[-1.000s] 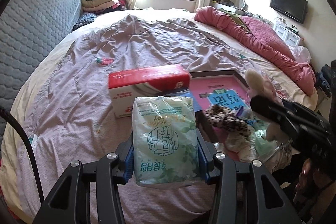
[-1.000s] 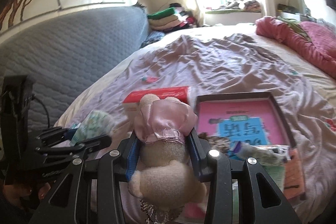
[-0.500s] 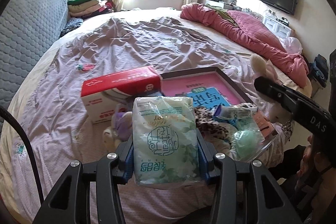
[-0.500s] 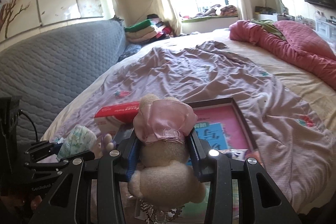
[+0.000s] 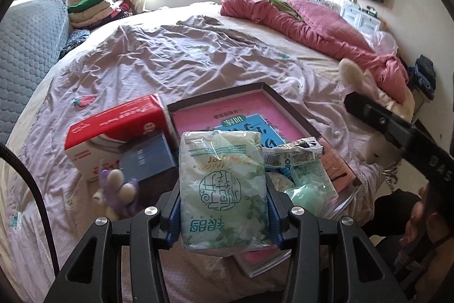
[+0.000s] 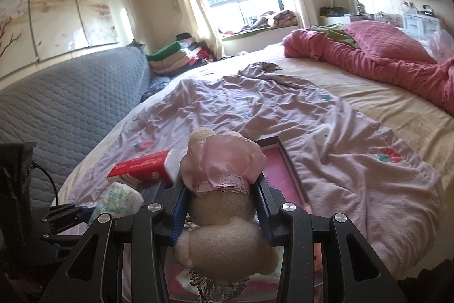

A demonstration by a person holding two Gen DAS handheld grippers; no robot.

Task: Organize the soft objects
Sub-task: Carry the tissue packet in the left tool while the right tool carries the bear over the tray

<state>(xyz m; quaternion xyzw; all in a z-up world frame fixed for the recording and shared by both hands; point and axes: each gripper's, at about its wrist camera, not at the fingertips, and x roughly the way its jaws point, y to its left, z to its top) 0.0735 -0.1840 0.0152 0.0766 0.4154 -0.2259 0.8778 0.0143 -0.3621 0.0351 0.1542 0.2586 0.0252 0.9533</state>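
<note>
The left claw (image 5: 224,213) is closed about halfway on a pale green tissue pack (image 5: 222,189), its blue pads pressing both sides of the pack, which stands upright between them at 6 o'clock in the left wrist view. The right claw (image 6: 220,206) is closed on a cream stuffed toy (image 6: 224,220) in a pink satin dress, pinching its middle; the toy's legs hang toward the camera and its head points away.

Just past the tissue pack, at 7 o'clock, a small purple and white plush (image 5: 119,189) lies on the lilac sheet (image 5: 170,58). Behind it stands a red and white box (image 5: 113,132) with a dark blue book (image 5: 147,158) leaning against it. At 1 o'clock from the pack sits a shallow dark-framed tray (image 5: 286,104) holding a pink and blue booklet (image 5: 227,118), a crinkled snack wrapper (image 5: 292,155) and a mint green packet (image 5: 309,189).

At 3 o'clock the other claw's black arm crosses the left wrist view, with the toy partly seen behind it.

Farther off, a rumpled pink quilt (image 5: 312,27) lies at 1 o'clock, a grey padded headboard (image 5: 25,53) at 9 o'clock, folded clothes (image 5: 96,7) at 11 o'clock.
</note>
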